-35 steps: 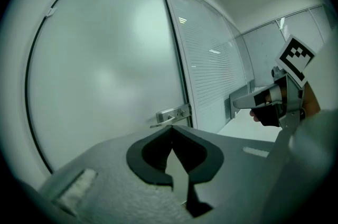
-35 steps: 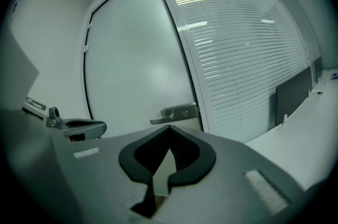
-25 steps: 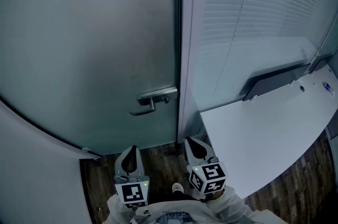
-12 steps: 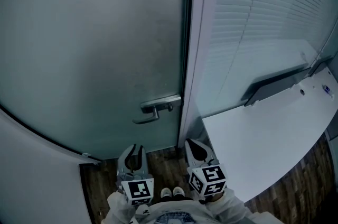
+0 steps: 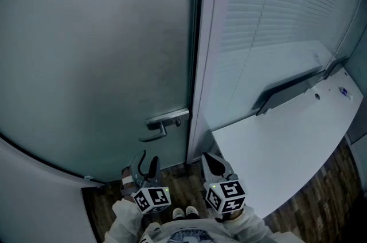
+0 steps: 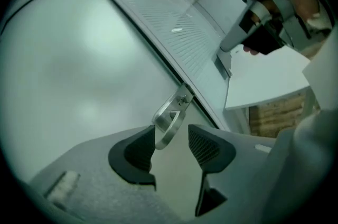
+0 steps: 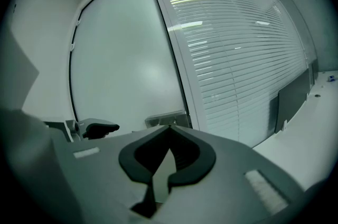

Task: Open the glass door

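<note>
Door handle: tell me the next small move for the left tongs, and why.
Probably ease the left tongs forward to straddle the door handle. Their jaws are opening with nothing between them, the handle lines up with their gap but sits ahead of the tips, and the glass door looks shut.

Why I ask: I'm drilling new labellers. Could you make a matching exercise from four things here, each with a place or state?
1 left gripper
2 right gripper
3 door handle
4 white desk

a fingers together
b below the blinds, at the right
c fingers apart
d near the frosted glass door's right edge

Pairs: 1-c (fingers opening, nothing between them), 2-a, 3-d, 4-b.
</note>
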Motion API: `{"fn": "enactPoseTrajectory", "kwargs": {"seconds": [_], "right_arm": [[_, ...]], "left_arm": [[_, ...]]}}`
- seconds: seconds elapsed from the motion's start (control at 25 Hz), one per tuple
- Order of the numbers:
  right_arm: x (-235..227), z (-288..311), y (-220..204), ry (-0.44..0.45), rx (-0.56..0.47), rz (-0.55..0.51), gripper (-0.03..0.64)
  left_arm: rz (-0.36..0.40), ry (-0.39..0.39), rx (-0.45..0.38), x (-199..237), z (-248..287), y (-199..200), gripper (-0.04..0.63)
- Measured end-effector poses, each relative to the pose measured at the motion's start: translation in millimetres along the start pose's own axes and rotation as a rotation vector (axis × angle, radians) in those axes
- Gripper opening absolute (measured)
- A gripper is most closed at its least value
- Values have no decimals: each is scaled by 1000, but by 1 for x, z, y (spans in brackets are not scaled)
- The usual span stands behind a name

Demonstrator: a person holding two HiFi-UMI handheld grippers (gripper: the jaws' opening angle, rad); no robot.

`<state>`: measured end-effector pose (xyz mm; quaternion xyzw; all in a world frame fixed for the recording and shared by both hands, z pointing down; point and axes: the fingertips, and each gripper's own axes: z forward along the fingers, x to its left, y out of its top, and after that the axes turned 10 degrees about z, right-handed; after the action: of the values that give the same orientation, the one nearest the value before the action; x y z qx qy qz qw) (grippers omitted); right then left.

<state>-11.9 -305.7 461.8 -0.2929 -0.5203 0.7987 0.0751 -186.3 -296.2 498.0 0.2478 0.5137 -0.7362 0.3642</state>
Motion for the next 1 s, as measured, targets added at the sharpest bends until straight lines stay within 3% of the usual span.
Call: {"fn": "enactPoseTrajectory", "kwargs": {"seconds": [0.36,0.8,1.0], "right_arm": [[-21,-17,1,-82,-11,12,5],[-32,-27,4,-118,-15,20,5],[-39,-30,4,-132,-13,30,5]], "left_arm": [[416,98,22,6,37,1,206],[563,30,104,-7,89,-15,204],[566,24,118,-9,99,-21,201]]}}
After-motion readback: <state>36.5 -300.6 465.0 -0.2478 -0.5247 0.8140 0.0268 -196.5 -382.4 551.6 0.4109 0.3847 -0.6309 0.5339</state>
